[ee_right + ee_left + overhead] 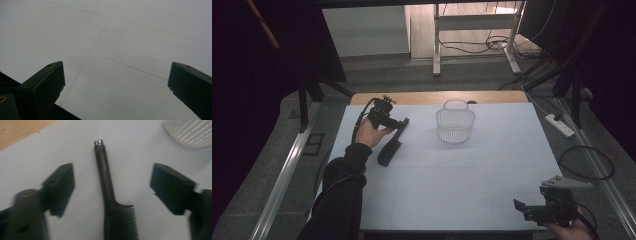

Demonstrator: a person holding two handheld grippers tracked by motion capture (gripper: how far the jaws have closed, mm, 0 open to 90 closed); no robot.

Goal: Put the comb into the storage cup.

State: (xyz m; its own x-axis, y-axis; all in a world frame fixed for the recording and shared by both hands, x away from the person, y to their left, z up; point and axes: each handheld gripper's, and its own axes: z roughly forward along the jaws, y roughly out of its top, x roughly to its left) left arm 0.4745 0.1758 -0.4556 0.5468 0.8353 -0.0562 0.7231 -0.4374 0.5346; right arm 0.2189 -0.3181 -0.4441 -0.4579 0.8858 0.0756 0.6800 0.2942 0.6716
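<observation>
One comb (110,195), one basket (455,125)

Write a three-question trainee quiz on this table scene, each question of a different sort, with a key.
1. True or false: the left gripper has its fingers clamped on the comb.
2. Which part of the comb lies between the left gripper's fingers: A the handle, B the teeth, C neither?
3. Fill in: the white ____ stands on the table to the right of the comb.

Key: 1 false, they stand apart from it; 2 A; 3 basket.
</observation>
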